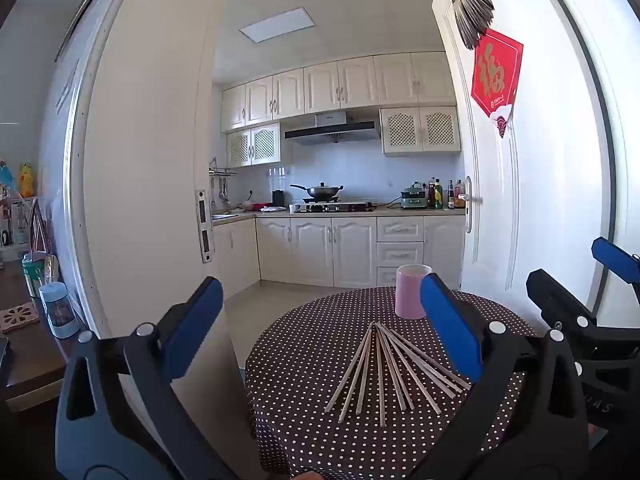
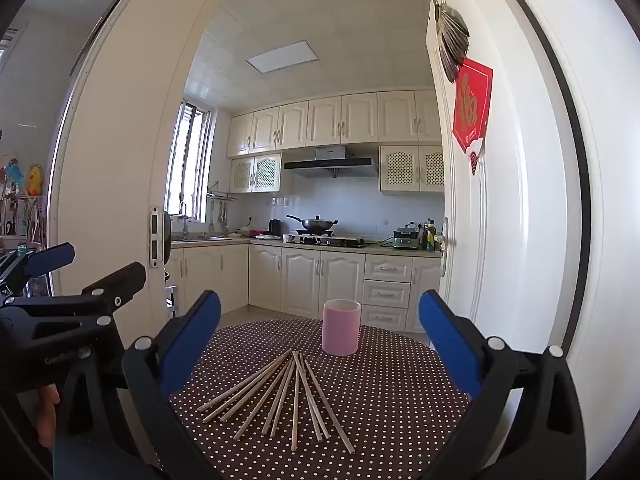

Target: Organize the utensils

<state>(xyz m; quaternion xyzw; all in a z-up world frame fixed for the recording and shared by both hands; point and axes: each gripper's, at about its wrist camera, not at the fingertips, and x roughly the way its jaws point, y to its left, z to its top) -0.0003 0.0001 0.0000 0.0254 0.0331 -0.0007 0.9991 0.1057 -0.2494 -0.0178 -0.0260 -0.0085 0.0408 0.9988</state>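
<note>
Several pale wooden chopsticks lie fanned out on a round table with a brown polka-dot cloth. A pink cylindrical cup stands upright just behind the fan's narrow end. My left gripper is open and held level above the table's near left edge, with nothing between its blue pads. My right gripper is open too, level, facing the cup and chopsticks from the near side. Each gripper shows at the edge of the other's view.
An open white door stands right of the table. Behind it is a kitchen with cream cabinets, a stove and a wok. A wooden side table with a blue bottle sits at the left.
</note>
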